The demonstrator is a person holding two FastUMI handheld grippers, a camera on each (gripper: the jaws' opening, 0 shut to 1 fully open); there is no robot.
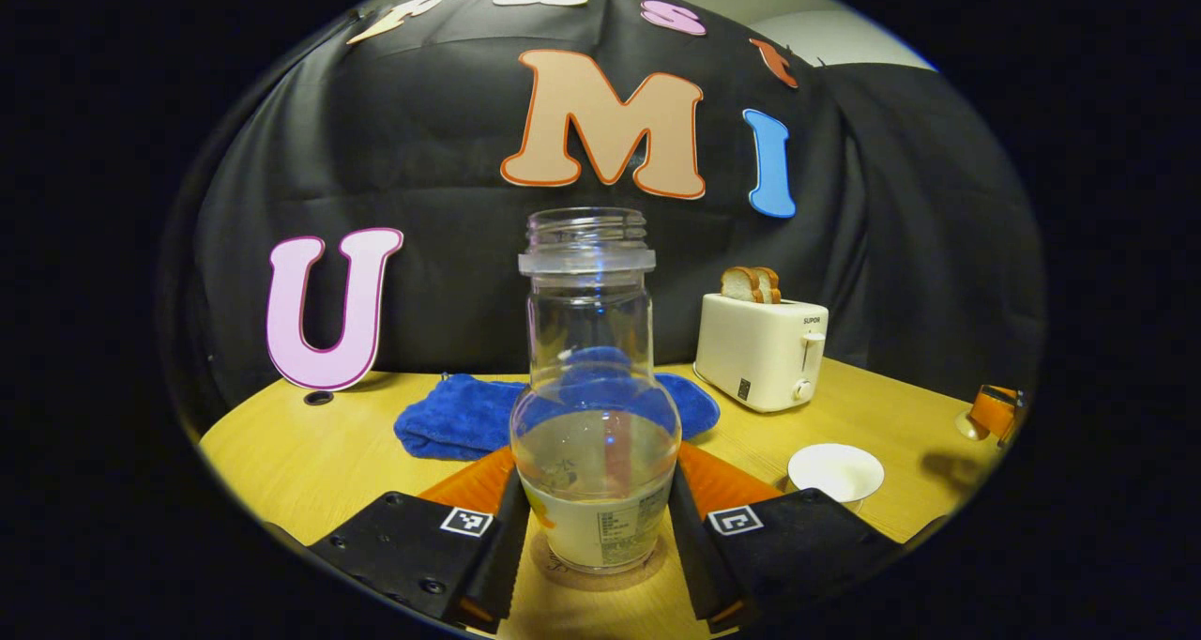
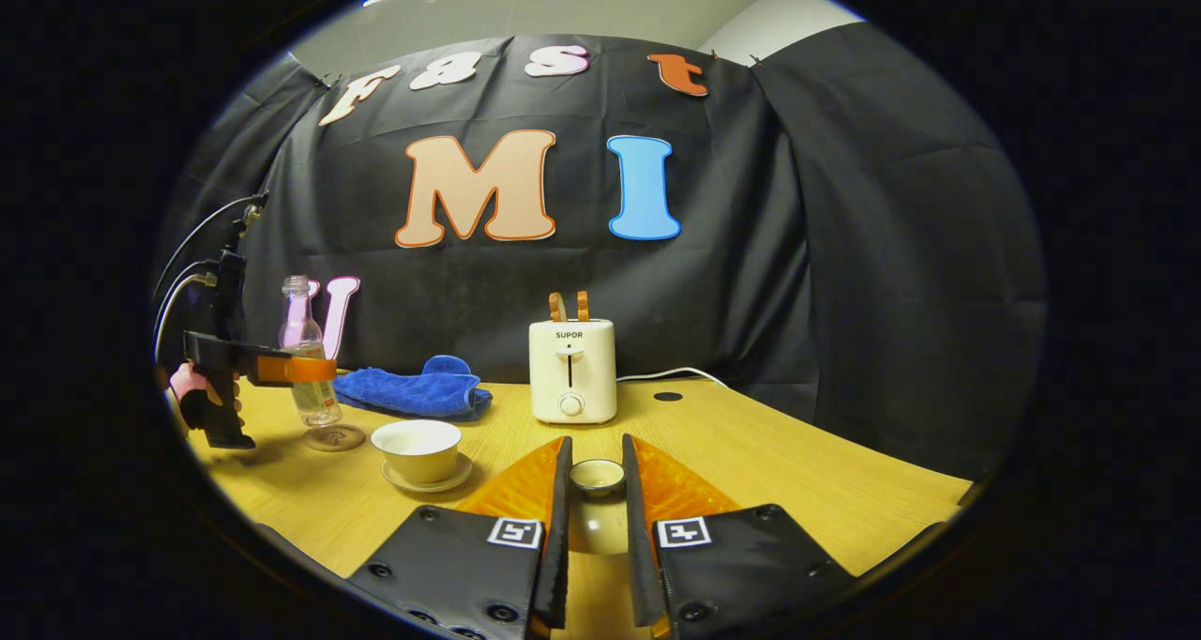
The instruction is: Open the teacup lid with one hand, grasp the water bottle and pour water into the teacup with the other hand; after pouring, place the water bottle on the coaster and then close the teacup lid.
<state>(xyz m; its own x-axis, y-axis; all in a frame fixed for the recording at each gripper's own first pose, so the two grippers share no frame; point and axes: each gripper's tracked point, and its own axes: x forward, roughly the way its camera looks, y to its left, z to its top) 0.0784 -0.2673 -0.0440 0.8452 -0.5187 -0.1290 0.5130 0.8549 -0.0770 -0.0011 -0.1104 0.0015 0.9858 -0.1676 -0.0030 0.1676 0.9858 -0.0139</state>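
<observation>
Upright on a round clear coaster [image 2: 334,438] on the yellow wooden worktop [image 2: 751,452] stands the clear uncapped water bottle [image 1: 593,405], part full. The left gripper [image 1: 593,537] has its jaws on both sides of it, seemingly pressing its lower body. The right gripper [image 2: 595,518] clamps the small white teacup lid [image 2: 598,477]. Between them, the white lidless teacup [image 2: 417,449] sits on its saucer, near a blue cloth [image 2: 413,391] and white toaster [image 2: 572,370].

The left gripper [image 1: 594,546] has its fingers [image 1: 500,546] on both sides of the open water bottle [image 1: 593,415], which stands on the coaster [image 1: 600,579]. The teacup [image 1: 835,472] is right, a toaster [image 1: 762,351] farther back.
</observation>
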